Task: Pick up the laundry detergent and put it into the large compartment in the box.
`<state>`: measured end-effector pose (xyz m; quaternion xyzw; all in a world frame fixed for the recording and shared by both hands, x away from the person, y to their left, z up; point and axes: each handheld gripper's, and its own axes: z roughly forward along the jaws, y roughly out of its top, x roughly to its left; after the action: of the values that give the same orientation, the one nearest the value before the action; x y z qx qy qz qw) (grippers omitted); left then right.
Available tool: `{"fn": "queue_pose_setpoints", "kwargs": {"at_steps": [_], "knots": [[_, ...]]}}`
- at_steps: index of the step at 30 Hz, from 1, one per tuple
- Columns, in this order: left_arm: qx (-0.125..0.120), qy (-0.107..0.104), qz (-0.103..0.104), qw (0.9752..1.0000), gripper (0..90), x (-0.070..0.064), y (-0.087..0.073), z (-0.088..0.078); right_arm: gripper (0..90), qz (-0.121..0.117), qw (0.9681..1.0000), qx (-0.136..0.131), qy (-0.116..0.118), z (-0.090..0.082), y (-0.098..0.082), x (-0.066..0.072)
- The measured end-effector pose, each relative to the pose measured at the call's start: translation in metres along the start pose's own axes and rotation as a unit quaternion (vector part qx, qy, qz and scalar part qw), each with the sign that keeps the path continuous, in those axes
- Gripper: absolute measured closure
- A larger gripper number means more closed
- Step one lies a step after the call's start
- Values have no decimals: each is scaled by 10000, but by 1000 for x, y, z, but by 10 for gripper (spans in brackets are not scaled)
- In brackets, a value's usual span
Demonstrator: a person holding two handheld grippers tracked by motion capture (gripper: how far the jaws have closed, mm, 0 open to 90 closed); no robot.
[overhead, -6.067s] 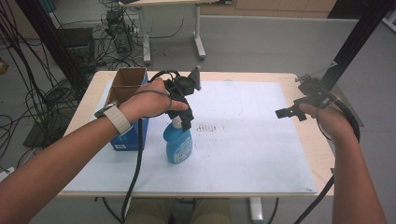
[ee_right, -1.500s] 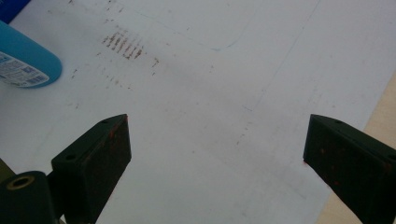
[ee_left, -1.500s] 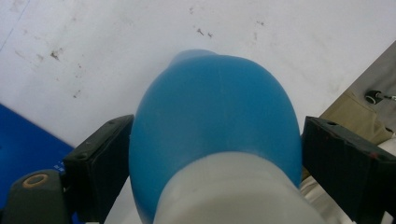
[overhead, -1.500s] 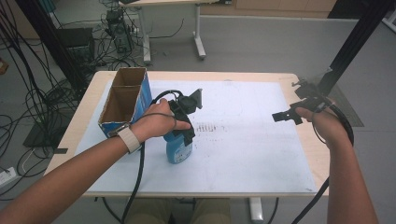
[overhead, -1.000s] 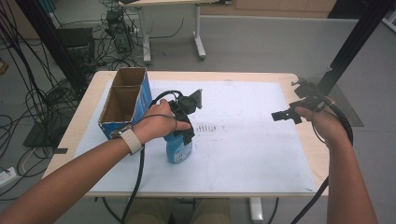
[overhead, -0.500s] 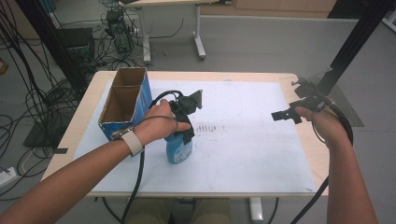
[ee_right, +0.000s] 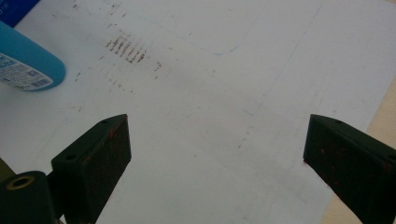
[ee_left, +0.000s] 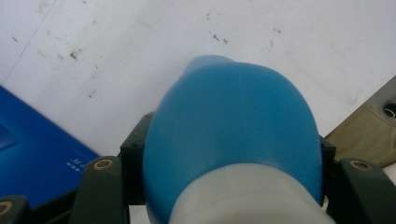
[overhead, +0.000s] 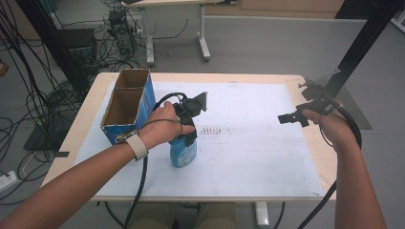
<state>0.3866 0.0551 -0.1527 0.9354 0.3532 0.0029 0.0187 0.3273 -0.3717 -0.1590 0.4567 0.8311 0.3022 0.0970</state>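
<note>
While the cardboard box [overhead: 128, 106] is standing open at the left end of the bench [overhead: 267, 78], we are working just to its right, where the blue bottle [overhead: 184, 151] is standing upright on the white sheet [overhead: 258, 143]. Our left tongs [overhead: 190, 136] are coming down on it from above, and their jaws have just been closing with the bottle between them; they are now pinching it at the shoulder, just below the white neck. We are judging this as the grasp step freshly made, with the lift not yet begun. The next move is probably calling for a straight, steady rise, keeping the bottle upright so it is not slipping in the pinch, and for clearance over the box wall if it is going there.

Further right, our right tongs [overhead: 289, 118] are hanging above the far end of the sheet, spread wide and gripping nothing.

The left gripper view is giving us what the high view is hiding under the hand: both pads [ee_left: 133, 161] pressing the rounded blue shoulder [ee_left: 233, 135]. The right gripper view is showing its own jaws standing well apart, the smudged marks [ee_right: 127, 49] on the sheet, and the bottle's label [ee_right: 23, 72].
</note>
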Motion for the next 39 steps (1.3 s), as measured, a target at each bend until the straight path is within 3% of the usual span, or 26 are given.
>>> {"fn": "queue_pose_setpoints", "kwargs": {"at_steps": [39], "knots": [[-24,18,-47,10000,389,-1,-1,0,74,14,10000,39,-17,-1,3,1]]}}
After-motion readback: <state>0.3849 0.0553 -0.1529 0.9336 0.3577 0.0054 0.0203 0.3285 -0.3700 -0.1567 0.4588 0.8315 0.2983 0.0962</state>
